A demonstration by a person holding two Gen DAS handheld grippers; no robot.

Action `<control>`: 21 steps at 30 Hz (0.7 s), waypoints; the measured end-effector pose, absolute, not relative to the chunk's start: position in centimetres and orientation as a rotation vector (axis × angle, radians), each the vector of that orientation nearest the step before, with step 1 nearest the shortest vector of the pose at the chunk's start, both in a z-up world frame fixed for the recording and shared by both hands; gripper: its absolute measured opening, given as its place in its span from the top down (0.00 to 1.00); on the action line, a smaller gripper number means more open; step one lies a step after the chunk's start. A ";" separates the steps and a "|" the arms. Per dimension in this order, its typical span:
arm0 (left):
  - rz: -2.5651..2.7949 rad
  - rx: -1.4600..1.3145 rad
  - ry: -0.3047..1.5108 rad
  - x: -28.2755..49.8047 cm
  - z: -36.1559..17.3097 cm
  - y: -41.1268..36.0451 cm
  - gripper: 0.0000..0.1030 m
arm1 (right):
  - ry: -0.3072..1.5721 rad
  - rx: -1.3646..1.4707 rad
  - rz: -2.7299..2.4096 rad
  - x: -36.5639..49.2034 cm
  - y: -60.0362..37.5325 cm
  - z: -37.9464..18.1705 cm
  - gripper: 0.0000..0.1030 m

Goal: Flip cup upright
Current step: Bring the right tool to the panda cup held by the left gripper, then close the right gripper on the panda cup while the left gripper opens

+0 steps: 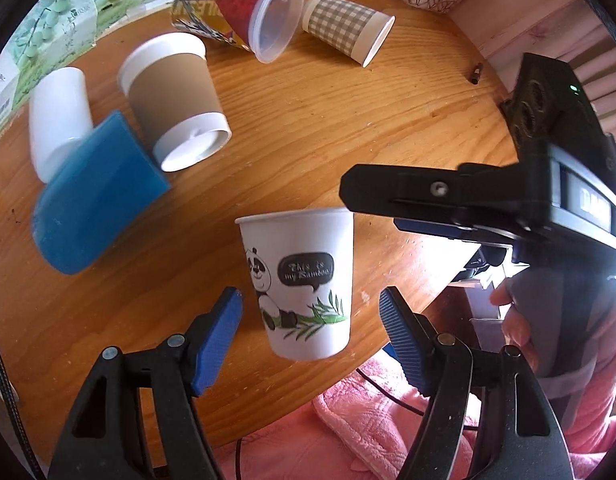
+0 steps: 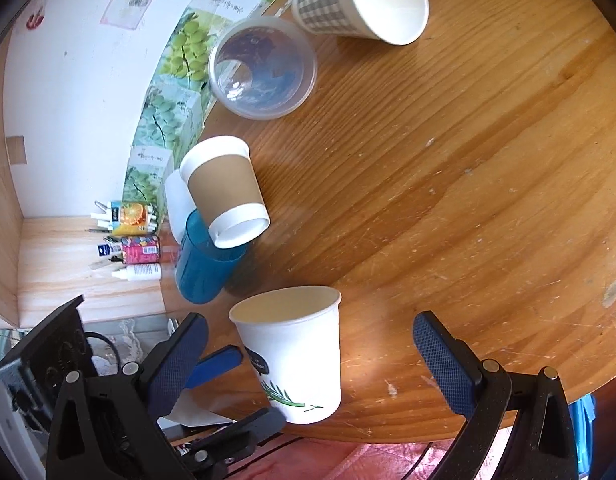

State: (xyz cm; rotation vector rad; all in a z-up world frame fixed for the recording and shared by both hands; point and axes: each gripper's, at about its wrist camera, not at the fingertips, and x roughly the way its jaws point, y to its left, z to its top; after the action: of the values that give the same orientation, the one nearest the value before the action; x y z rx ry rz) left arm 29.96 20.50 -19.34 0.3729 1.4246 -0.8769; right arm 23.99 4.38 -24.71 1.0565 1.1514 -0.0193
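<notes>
A white paper cup with a panda print (image 1: 301,282) stands upright near the table's front edge; it also shows in the right wrist view (image 2: 293,354). My left gripper (image 1: 311,328) is open, its blue pads on either side of the cup without touching. My right gripper (image 2: 310,354) is open too, its pads wide apart around the same cup. The right gripper's black body (image 1: 488,204) reaches in over the cup's rim from the right.
On the round wooden table (image 2: 468,200) lie a brown-sleeved cup (image 1: 175,100), a blue cup (image 1: 95,196), a white cup (image 1: 55,116), a clear plastic tub (image 1: 275,20) and a checked cup (image 1: 344,28). Pink cloth (image 1: 348,432) is below the table edge.
</notes>
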 end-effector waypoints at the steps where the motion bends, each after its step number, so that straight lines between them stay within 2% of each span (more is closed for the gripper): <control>1: -0.878 0.370 1.420 30.0 -19.2 20.9 0.26 | 1.155 1.049 -0.018 24.1 4.7 -24.7 0.00; 21: -0.719 0.170 1.406 30.9 -17.8 28.1 0.25 | 1.311 0.917 -0.010 28.6 8.6 -25.6 0.00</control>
State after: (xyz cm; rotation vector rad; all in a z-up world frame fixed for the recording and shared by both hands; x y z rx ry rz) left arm 30.93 28.06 -17.80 0.1698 1.4058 -0.7189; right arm 28.58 8.56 -25.56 0.9166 1.3113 -0.0096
